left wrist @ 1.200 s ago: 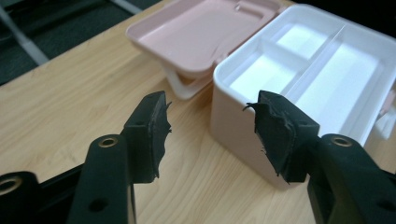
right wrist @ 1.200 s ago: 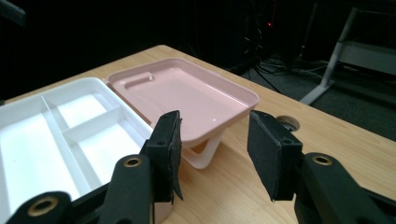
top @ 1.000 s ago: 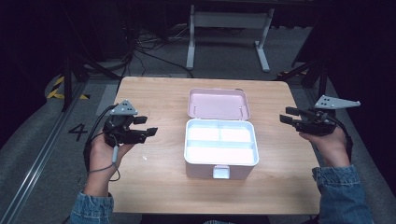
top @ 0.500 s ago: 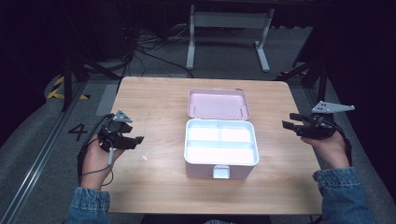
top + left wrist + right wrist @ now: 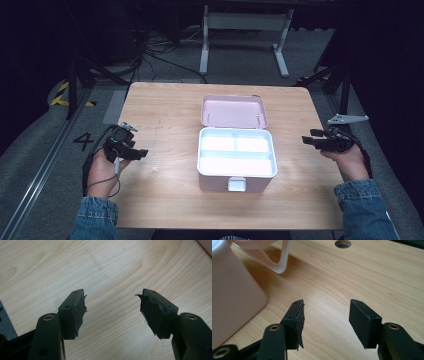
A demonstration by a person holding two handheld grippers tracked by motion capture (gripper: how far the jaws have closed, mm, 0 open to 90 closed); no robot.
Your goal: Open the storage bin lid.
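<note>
A pink box (image 5: 236,176) stands open in the middle of the wooden table (image 5: 165,112), its lid (image 5: 234,111) laid back behind it. Inside is a bright white tray (image 5: 236,150) split into compartments; the glare hides any contents. My left gripper (image 5: 141,152) hovers open near the table's left edge, well apart from the box. Its jaws stand wide over bare wood in the left gripper view, left gripper (image 5: 111,307). My right gripper (image 5: 306,140) is open to the right of the box, pointing at it. The right gripper (image 5: 325,320) has the box wall (image 5: 232,290) just to its left.
A latch (image 5: 236,184) sticks out of the box's front. A round hole (image 5: 343,243) is cut in the tabletop beyond the right gripper. Cables, a white table frame (image 5: 245,22) and grey floor lie beyond the far edge.
The left gripper has drawn back to the left and toward the person, away from the box. The right gripper has sunk slightly toward the near side. The box has not moved.
</note>
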